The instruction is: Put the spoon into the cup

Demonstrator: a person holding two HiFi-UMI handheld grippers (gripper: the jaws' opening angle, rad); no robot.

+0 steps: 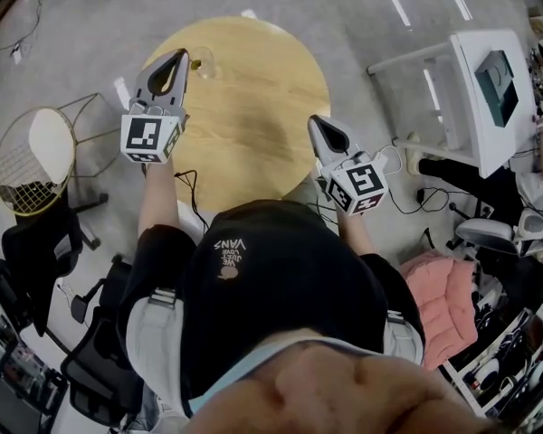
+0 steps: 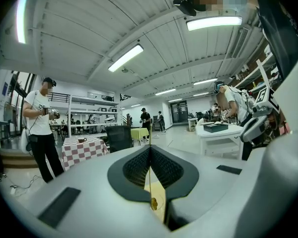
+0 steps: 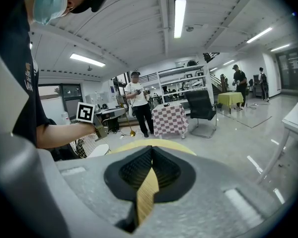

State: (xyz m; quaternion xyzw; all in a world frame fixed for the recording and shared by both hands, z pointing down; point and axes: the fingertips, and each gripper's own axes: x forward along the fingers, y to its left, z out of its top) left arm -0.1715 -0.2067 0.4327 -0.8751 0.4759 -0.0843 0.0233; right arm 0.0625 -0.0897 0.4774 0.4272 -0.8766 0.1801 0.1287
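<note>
- Grey right gripper (image 1: 316, 121), nearest the body, hangs over the table (image 1: 253, 143) edge at about 4 o'clock; its jaws are pressed together with nothing between them, only wood showing through the gap behind the tips
- Gold spoon (image 3: 131, 131) is in the left gripper (image 1: 178, 56), out at about 10 o'clock of the round top; the jaws pinch its thin handle, which runs along the line between them in the left gripper view, and the right gripper view shows the bowl hanging below that gripper, clear of the wood
- Clear cup (image 1: 203, 61) stands just beyond, at about 11 o'clock, close beside the left gripper's tips; it shows only faintly, and I cannot tell whether the spoon is over its mouth
- Step in hand, as I judge it: carrying the lifted spoon to the cup, with insertion not yet done
- Next move calls for setting the bowl end above the rim, keeping the spoon near upright, lowering it inside, then parting the jaws; a light glass could tip if the handle knocks its rim
</note>
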